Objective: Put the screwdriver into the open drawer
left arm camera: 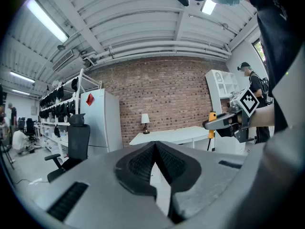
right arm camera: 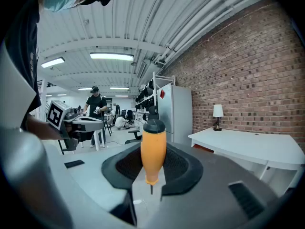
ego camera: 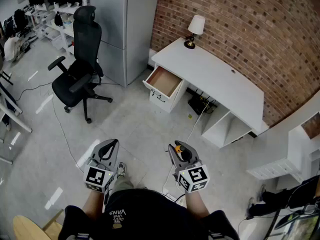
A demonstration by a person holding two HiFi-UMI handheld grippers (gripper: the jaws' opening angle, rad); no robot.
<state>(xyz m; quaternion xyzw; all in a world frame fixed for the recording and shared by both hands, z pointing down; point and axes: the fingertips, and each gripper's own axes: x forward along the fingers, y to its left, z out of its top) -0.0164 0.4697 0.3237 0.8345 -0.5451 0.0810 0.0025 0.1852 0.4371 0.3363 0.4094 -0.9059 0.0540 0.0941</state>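
Your right gripper, low in the frame and right of centre, is clenched on the screwdriver. Its orange handle stands upright between the two pads, black cap on top, with the thin metal shaft poking out below. Your left gripper, low and left of centre, has its jaws closed tip to tip with nothing between them. The open drawer juts from the left end of the white desk in the upper middle of the frame. It is well apart from the screwdriver, across the grey floor.
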